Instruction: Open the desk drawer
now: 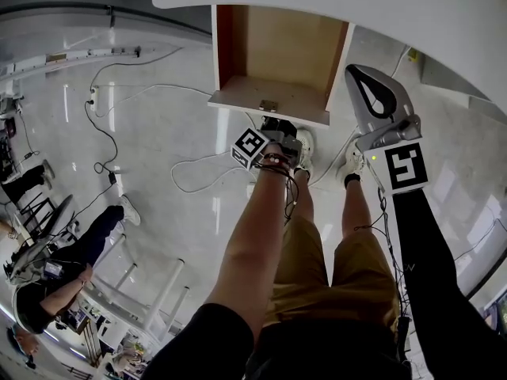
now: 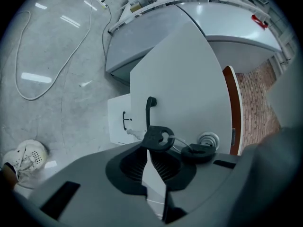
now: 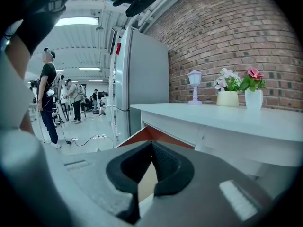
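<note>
The desk drawer (image 1: 231, 95) stands pulled out from under the white desk top (image 1: 412, 10), and its wooden inside is bare. My left gripper (image 1: 273, 125) is just in front of the drawer's white front (image 2: 189, 79). Its jaws are shut (image 2: 150, 157) and I see nothing between them. Just past the tips are the black handle (image 2: 150, 109) and keys (image 2: 158, 137) hanging from the lock (image 2: 209, 138). My right gripper (image 1: 354, 70) hangs shut to the right of the drawer, beside the desk edge. In the right gripper view (image 3: 151, 150) a red-brown drawer side (image 3: 142, 137) shows beyond it.
Cables (image 1: 103, 145) and a power strip (image 1: 93, 97) lie on the pale floor. The holder's legs and shoes (image 1: 305, 145) stand below the drawer. A person (image 1: 55, 283) sits at lower left. A lamp (image 3: 194, 86) and flower pots (image 3: 228, 97) stand on the desk by a brick wall.
</note>
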A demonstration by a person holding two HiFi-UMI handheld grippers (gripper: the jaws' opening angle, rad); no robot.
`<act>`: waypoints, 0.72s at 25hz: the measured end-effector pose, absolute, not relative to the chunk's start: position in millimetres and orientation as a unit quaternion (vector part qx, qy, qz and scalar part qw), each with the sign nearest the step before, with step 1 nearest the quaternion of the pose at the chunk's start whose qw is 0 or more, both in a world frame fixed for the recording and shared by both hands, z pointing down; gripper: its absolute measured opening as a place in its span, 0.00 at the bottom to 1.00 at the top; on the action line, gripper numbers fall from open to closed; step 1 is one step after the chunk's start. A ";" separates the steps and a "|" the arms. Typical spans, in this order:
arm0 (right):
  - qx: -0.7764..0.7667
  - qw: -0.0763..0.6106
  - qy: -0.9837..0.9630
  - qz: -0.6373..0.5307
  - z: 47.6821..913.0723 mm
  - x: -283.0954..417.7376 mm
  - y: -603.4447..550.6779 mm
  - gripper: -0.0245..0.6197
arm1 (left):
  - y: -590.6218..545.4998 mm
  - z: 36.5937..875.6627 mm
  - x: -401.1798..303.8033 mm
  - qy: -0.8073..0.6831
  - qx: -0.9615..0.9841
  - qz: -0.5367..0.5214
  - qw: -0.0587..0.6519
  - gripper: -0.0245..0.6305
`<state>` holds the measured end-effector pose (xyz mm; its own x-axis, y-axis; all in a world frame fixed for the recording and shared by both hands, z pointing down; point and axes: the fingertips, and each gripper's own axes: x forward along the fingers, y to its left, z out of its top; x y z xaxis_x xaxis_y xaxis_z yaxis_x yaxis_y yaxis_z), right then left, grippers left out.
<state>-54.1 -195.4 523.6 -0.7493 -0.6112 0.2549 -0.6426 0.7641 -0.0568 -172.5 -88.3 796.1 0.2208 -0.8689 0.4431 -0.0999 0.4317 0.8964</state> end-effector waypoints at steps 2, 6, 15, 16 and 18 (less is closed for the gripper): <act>0.337 0.113 -0.932 0.069 522.4 -52.6 -194.4 0.04 | -88.1 797.1 -171.6 -0.545 0.445 -0.299 0.645 0.12; 0.338 0.115 -0.932 0.068 522.0 -50.2 -192.6 0.04 | -85.9 797.8 -171.2 -0.545 0.444 -0.297 0.647 0.12; 0.331 0.114 -0.934 0.069 523.7 -60.4 -183.1 0.04 | -76.4 813.2 -172.9 -0.555 0.417 -0.272 0.666 0.34; 0.330 0.115 -0.934 0.069 523.4 -61.1 -182.5 0.04 | -73.6 816.9 -173.9 -0.560 0.411 -0.264 0.669 0.41; 0.330 0.116 -0.934 0.069 523.5 -60.2 -181.6 0.04 | -67.8 824.1 -175.1 -0.569 0.404 -0.244 0.673 0.52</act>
